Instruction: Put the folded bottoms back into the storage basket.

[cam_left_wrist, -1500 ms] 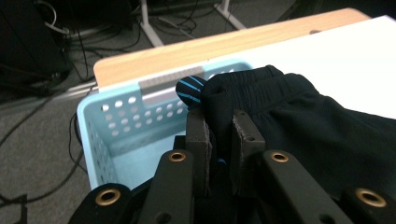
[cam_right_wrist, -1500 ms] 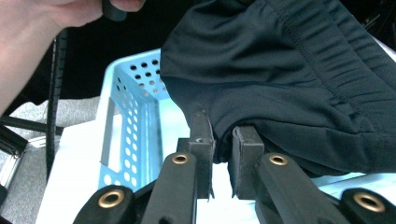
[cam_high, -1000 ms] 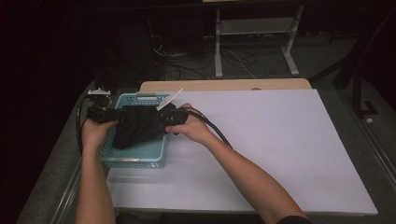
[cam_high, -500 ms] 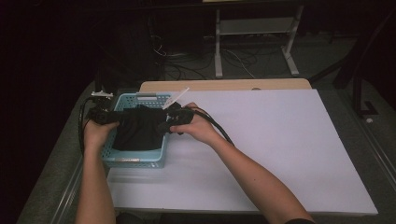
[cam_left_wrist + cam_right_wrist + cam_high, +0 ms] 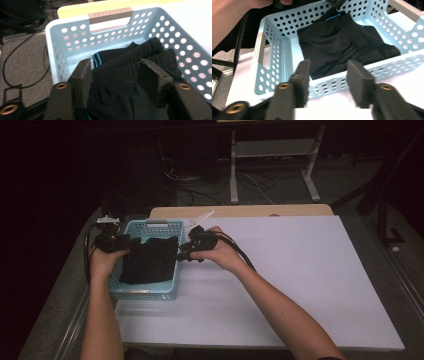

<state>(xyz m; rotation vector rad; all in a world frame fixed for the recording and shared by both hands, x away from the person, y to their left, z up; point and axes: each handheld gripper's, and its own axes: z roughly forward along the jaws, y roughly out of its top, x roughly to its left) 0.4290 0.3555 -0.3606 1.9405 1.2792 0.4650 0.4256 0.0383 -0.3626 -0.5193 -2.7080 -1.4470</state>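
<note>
Basket [image 5: 116, 285]: light blue, perforated walls, a grey handle bar at each short end; stands at the left edge of the white table [image 5: 310, 285], left of centre in the high view.
Contents: one folded black garment [image 5: 150, 260] with a thin blue stripe near one edge; it lies flat on the basket floor and covers most of it, wholly inside the walls.
Garment, left gripper view: fills the lower centre of the frame; the folds reach toward the far wall under the handle.
Left gripper [image 5: 114, 242]: at the basket's left wall in the high view; its jaws have just been opening and stand apart over the garment, which lies between them; whether the pads touch the cloth I cannot tell.
Right gripper [image 5: 186, 251]: just outside the basket's right wall in the high view; its jaws have just been opening and stand apart, nothing between them.
Right gripper view: the near wall of the basket crosses mid-frame beyond the jaws, the garment behind it.
</note>
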